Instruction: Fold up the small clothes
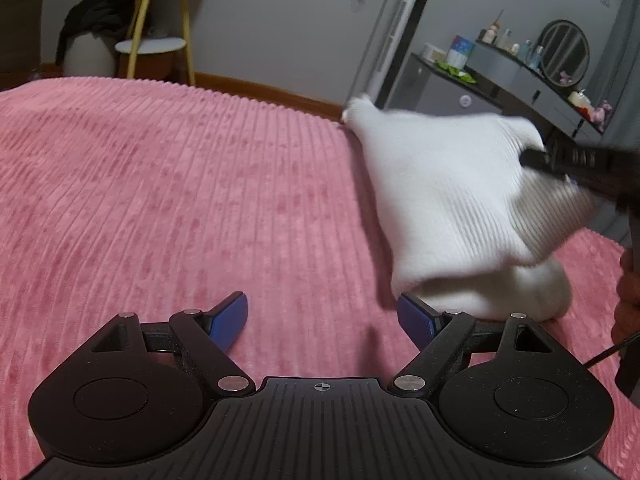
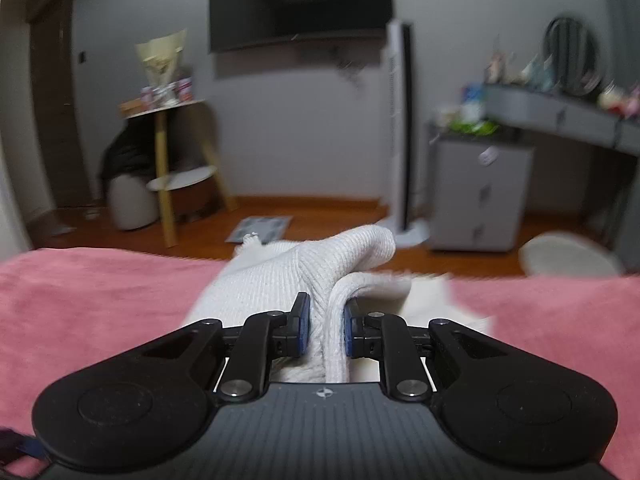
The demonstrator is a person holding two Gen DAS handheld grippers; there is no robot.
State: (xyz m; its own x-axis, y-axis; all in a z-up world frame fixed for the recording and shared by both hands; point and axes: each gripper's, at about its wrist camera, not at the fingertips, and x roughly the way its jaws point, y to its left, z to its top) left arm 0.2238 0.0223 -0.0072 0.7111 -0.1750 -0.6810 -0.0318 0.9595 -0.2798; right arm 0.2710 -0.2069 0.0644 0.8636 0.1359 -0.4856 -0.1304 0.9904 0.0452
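A white ribbed knit garment [image 1: 448,200] lies on the pink bedspread [image 1: 160,200] at the right, with one side lifted. My right gripper [image 1: 536,158] comes in from the right and holds that lifted edge. In the right wrist view the gripper [image 2: 324,324] is shut on a bunched fold of the white garment [image 2: 304,276], raised above the bedspread [image 2: 100,300]. My left gripper [image 1: 322,316] is open and empty, low over the bedspread just left of the garment's near corner. Its right fingertip [image 1: 412,316] is close to the cloth.
Beyond the bed's far edge are a wooden floor, a yellow-legged side table [image 1: 156,40], a white tower fan [image 2: 400,132], a grey cabinet [image 2: 480,192] and a dressing table with a round mirror [image 1: 564,52]. A TV [image 2: 300,0] hangs on the wall.
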